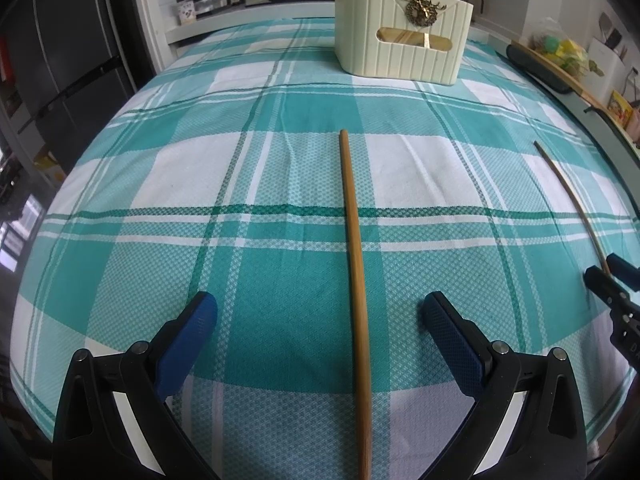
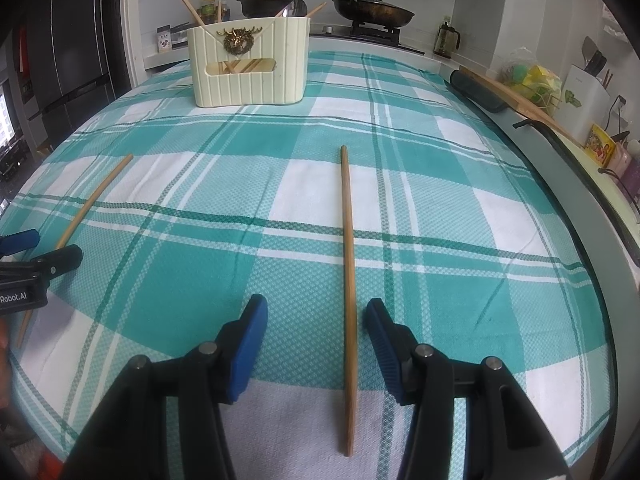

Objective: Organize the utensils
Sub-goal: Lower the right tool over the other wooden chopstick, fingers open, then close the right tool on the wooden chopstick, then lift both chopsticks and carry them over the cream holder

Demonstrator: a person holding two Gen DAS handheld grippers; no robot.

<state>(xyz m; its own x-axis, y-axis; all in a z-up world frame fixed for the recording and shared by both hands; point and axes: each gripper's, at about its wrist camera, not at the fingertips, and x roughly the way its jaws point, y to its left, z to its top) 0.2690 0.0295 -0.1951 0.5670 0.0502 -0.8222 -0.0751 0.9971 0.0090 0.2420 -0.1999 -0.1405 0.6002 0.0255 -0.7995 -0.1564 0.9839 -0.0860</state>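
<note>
Tilting steeply down over the checked cloth, the left gripper and right gripper each straddle one chopstick with spread jaws, touching neither; the cream holder stands far beyond.

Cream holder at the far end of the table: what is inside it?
The holder holds wooden chopsticks sticking out of the top, more showing through its front slot, plus a shiny metal utensil. Its walls hide the rest, so the count is unclear.
</note>
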